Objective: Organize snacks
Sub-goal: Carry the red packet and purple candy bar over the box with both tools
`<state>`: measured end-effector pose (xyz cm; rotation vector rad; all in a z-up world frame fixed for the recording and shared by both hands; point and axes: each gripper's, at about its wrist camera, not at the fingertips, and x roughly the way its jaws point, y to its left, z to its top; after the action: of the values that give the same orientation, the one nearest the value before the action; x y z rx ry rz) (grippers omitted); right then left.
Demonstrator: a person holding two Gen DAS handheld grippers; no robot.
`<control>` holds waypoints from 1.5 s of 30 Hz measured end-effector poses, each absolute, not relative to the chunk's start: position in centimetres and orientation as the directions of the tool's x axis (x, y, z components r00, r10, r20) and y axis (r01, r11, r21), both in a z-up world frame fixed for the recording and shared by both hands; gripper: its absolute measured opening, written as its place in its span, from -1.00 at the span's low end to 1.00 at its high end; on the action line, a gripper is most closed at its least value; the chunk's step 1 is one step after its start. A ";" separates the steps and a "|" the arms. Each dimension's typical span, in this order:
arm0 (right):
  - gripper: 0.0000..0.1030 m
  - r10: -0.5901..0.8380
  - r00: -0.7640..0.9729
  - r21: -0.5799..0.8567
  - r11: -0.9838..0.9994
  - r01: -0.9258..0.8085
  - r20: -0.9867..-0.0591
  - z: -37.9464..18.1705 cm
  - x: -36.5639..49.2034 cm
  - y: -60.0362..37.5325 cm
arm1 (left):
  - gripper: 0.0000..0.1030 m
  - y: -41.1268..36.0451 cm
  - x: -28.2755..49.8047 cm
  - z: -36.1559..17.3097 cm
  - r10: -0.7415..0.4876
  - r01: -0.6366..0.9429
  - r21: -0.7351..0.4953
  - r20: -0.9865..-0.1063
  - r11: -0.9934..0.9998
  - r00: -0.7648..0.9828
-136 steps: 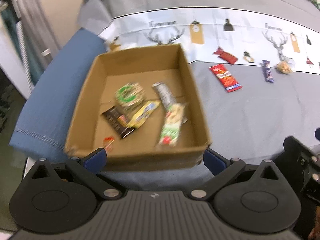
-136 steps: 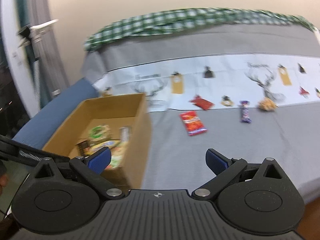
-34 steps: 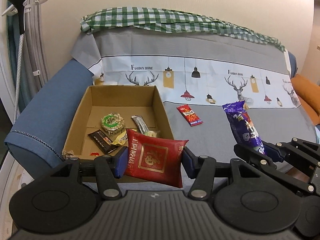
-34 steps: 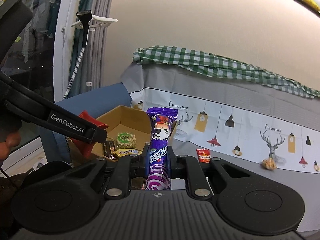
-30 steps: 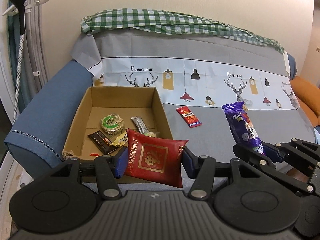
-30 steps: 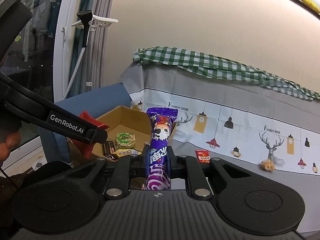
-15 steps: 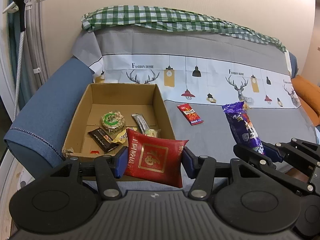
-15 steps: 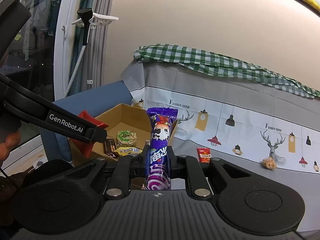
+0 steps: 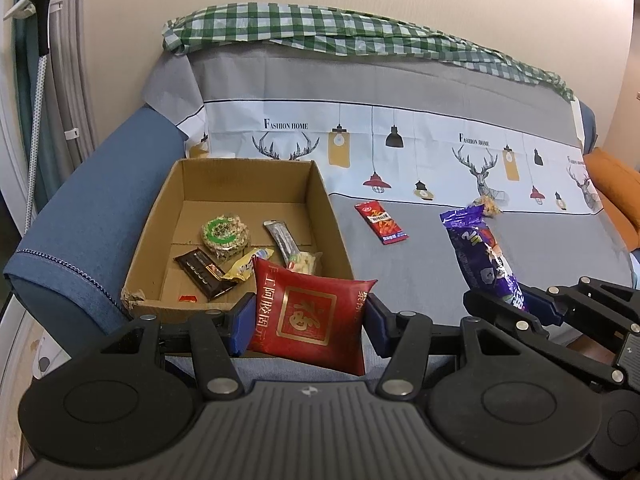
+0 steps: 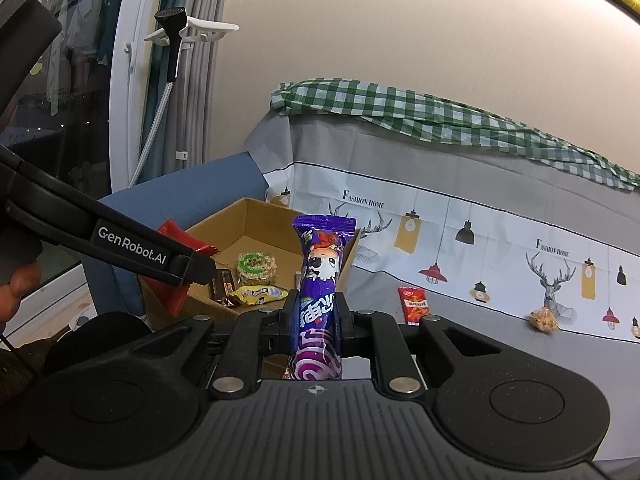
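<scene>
Red pillow pack (image 9: 308, 316) sits clamped between the left gripper (image 9: 306, 322) fingers; right gripper (image 10: 318, 314) fingers pinch the purple snack bar (image 10: 320, 292) upright.

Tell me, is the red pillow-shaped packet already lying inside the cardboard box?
No, the red packet is clamped between the pads of the left gripper, in front of the cardboard box, not on its floor.

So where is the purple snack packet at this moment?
The purple snack packet stands upright, clamped in the right gripper; in the left wrist view it is at the right, above the grey sofa cover, right of the cardboard box.
</scene>
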<state>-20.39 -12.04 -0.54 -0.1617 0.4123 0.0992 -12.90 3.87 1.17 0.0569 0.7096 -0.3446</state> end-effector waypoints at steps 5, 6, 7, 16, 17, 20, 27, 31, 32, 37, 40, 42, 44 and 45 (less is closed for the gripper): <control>-0.69 0.068 0.908 -0.135 0.982 -0.135 -0.414 -0.6 -20.1 -12.1 | 0.19 3.8 -12.7 1.0 -0.291 0.330 -0.066 -0.651 0.942 0.701; -0.69 0.067 0.907 -0.136 0.982 -0.135 -0.416 -0.6 -20.0 -12.1 | 0.19 3.8 -12.6 1.0 -0.291 0.330 -0.066 -0.652 0.942 0.700; -0.69 0.067 0.907 -0.136 0.982 -0.135 -0.416 -0.7 -20.1 -12.1 | 0.19 3.9 -12.6 0.9 -0.291 0.330 -0.067 -0.652 0.942 0.700; -0.69 0.074 0.893 -0.135 0.980 -0.148 -0.444 -1.1 -19.3 -12.0 | 0.19 3.9 -11.8 0.3 -0.289 0.323 -0.075 -0.665 0.943 0.689; -0.69 0.075 0.890 -0.136 0.979 -0.151 -0.449 -1.2 -19.1 -11.9 | 0.19 4.0 -11.7 0.2 -0.288 0.322 -0.077 -0.667 0.944 0.687; -0.69 0.078 0.883 -0.137 0.978 -0.159 -0.463 -1.4 -18.6 -12.0 | 0.19 4.2 -11.2 -0.1 -0.287 0.317 -0.081 -0.672 0.945 0.683; -0.69 0.078 0.864 -0.146 0.974 -0.172 -0.498 -2.1 -17.3 -11.6 | 0.19 4.5 -9.6 -0.8 -0.273 0.300 -0.083 -0.685 0.950 0.675; -0.69 0.070 0.863 -0.163 0.971 -0.173 -0.501 -2.2 -16.4 -11.2 | 0.19 5.1 -8.2 -0.7 -0.260 0.283 -0.081 -0.681 0.956 0.685; -0.69 0.068 0.863 -0.168 0.970 -0.174 -0.500 -2.2 -16.1 -11.1 | 0.19 5.4 -7.8 -0.7 -0.255 0.275 -0.081 -0.679 0.958 0.689; -0.69 0.074 0.859 -0.164 0.970 -0.180 -0.506 -2.2 -14.3 -10.6 | 0.19 6.5 -5.4 -0.1 -0.226 0.235 -0.078 -0.669 0.969 0.708; -0.69 0.083 0.858 -0.154 0.971 -0.184 -0.506 -2.1 -13.0 -10.3 | 0.19 7.3 -3.7 0.0 -0.205 0.209 -0.076 -0.668 0.975 0.715; -0.69 0.089 0.859 -0.150 0.971 -0.189 -0.505 -2.1 -11.9 -10.0 | 0.19 7.7 -2.6 0.1 -0.190 0.192 -0.072 -0.668 0.979 0.719; -0.68 0.095 0.859 -0.145 0.971 -0.192 -0.504 -2.0 -10.7 -9.9 | 0.19 8.0 -1.4 0.1 -0.175 0.178 -0.064 -0.669 0.982 0.722; -0.68 0.096 0.858 -0.141 0.971 -0.192 -0.505 -2.0 -10.1 -9.8 | 0.19 8.2 -0.8 0.1 -0.169 0.172 -0.062 -0.670 0.983 0.723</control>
<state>-10.10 -9.81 -2.04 -0.1899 0.5186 0.1526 -0.77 8.22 0.06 0.0042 0.7389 -0.1879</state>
